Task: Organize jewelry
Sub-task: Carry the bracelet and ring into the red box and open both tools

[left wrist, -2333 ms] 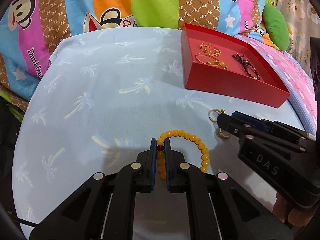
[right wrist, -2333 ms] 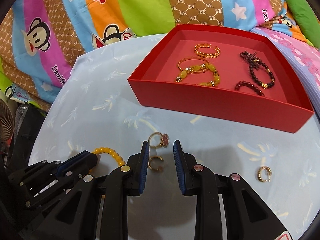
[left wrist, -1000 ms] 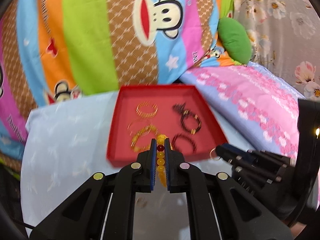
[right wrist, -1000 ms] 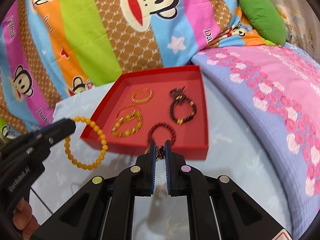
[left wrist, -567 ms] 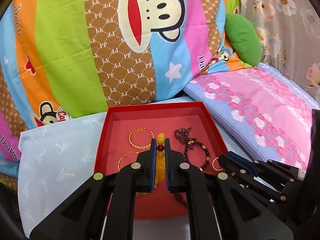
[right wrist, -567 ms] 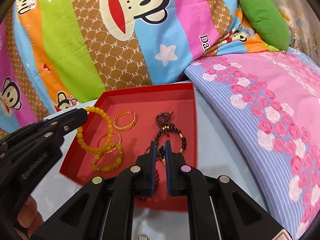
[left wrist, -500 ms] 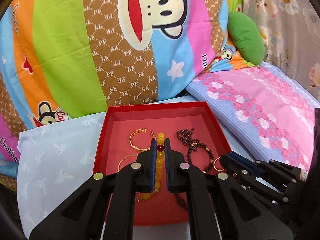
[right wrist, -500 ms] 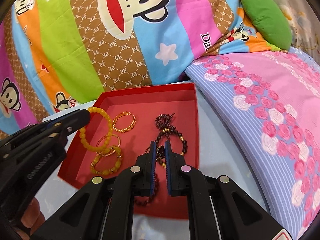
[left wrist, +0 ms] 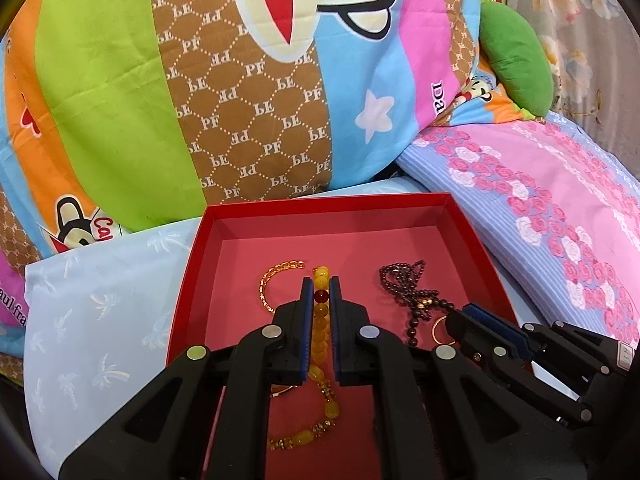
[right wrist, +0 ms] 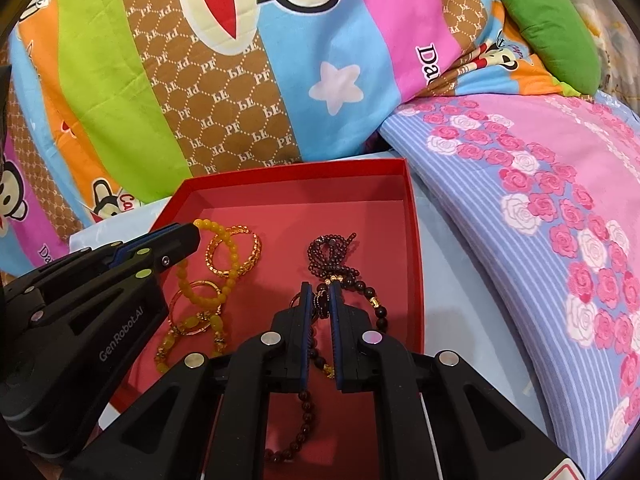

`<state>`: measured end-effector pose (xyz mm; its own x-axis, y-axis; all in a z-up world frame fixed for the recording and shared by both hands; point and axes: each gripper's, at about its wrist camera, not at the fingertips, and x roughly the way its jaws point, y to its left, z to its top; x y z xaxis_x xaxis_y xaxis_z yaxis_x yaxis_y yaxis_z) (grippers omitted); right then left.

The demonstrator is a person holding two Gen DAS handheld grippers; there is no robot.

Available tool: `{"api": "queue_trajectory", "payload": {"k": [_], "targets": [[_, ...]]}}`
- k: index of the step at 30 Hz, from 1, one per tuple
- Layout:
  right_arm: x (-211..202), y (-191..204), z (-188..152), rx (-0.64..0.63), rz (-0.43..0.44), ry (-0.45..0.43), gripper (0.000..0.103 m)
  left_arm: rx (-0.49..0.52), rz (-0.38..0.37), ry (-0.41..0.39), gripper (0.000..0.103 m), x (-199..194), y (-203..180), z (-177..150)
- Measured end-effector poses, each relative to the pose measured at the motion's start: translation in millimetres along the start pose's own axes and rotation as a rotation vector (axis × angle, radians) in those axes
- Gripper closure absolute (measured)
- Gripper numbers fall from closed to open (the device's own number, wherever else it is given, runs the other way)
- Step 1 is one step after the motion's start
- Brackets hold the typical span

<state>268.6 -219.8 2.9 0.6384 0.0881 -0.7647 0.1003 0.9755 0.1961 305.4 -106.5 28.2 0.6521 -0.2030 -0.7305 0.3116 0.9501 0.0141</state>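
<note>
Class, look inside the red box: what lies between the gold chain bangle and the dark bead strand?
In the right wrist view, only bare box floor separates the gold chain bangle from the dark bead strand.

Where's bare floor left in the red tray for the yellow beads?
Free: the far strip of the tray along its back wall, beyond the gold bangle and dark beads. Crowded: middle and near floor, plus both grippers.

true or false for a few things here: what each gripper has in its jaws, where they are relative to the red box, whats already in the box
1. The left gripper grips a yellow bead bracelet. True.
2. The right gripper is open and holds nothing. False: its jaws are shut on a gold ring.
3. Both grippers are over the red box. True.
4. The red box holds no jewelry. False: a dark bead string and a gold chain bangle lie inside.
</note>
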Motion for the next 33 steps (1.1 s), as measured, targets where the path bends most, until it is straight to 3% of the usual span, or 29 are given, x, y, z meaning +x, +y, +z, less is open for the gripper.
{"api": "queue_trajectory", "payload": {"k": [6,8,10,11,22,33], "targets": [[7.7,3.1,-1.9,-0.013,-0.015,0.014,0.092,-0.022,0.011,0.013,0.094,11.1,3.0,-2.0],[7.3,4.4,-2.1,-0.019,-0.029,0.010,0.086,-0.028,0.015,0.015,0.085,12.5,4.3,-2.9],[5.5,4.8,-2.6,-0.020,-0.039,0.002,0.075,-0.037,0.031,0.008,0.062,11.4,5.3,-3.9],[4.2,5.3,-2.9,-0.021,-0.042,-0.002,0.073,-0.035,0.045,-0.005,0.061,8.9,5.6,-4.8],[-26.5,6.1,-9.2,-0.015,-0.048,-0.031,0.070,-0.031,0.053,-0.013,0.059,-13.8,7.4,-11.8],[-74.9,15.2,-35.6,-0.008,-0.033,-0.053,0.070,-0.030,0.056,-0.036,0.058,-64.4,1.3,-34.8]]}}
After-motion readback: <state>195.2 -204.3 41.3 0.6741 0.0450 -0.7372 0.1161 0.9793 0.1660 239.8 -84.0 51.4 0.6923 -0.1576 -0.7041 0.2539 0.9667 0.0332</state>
